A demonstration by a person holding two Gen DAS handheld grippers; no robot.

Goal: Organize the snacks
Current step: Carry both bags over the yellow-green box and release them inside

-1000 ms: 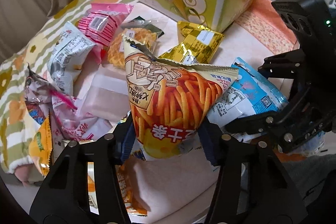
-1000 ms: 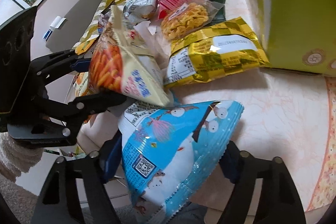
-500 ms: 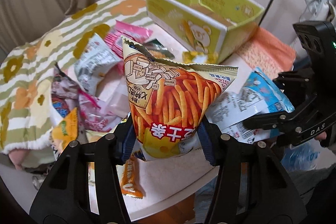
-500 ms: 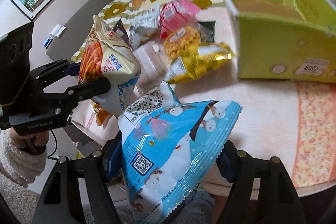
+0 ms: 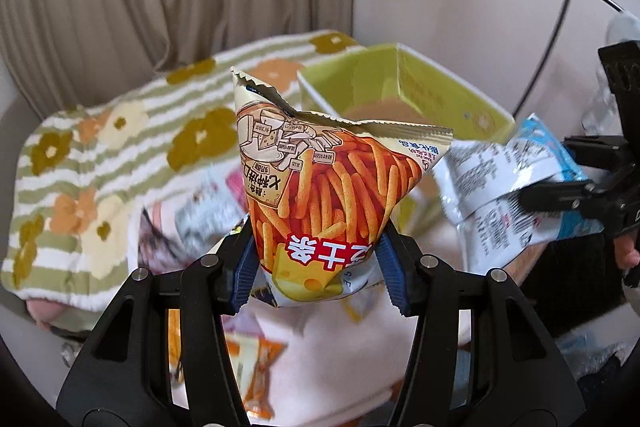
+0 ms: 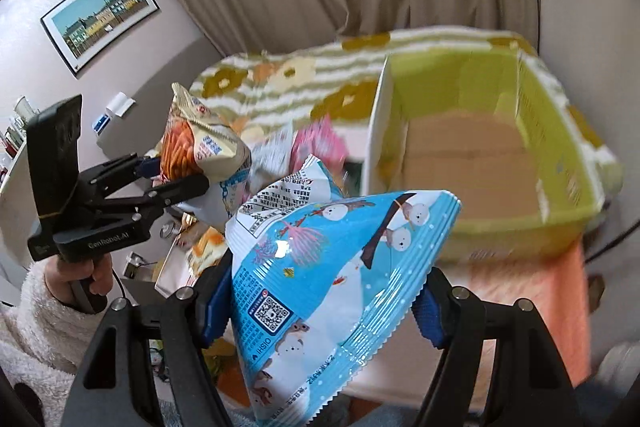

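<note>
My left gripper [image 5: 318,273] is shut on an orange bag of cheese sticks [image 5: 332,187], held upright in the air above the table. My right gripper [image 6: 320,301] is shut on a blue snack bag with snowmen [image 6: 332,267], also lifted. Each view shows the other gripper: the right gripper [image 5: 536,189] with the blue snack bag [image 5: 500,187] at the right, the left gripper [image 6: 180,173] with the orange bag [image 6: 200,151] at the left. An open yellow-green cardboard box [image 5: 404,99] [image 6: 480,155] stands behind them, its brown floor bare.
Several loose snack packets [image 5: 200,203] [image 6: 316,147] lie blurred on the pale tablecloth below. A striped flowered cover [image 5: 100,163] lies behind, curtains beyond it. A hand in a fluffy white sleeve [image 6: 36,315] holds the left gripper. A framed picture [image 6: 100,15] hangs on the wall.
Both grippers have risen well above the table with their bags still gripped. The table and packets have dropped lower in view, and the inside of the box now shows.
</note>
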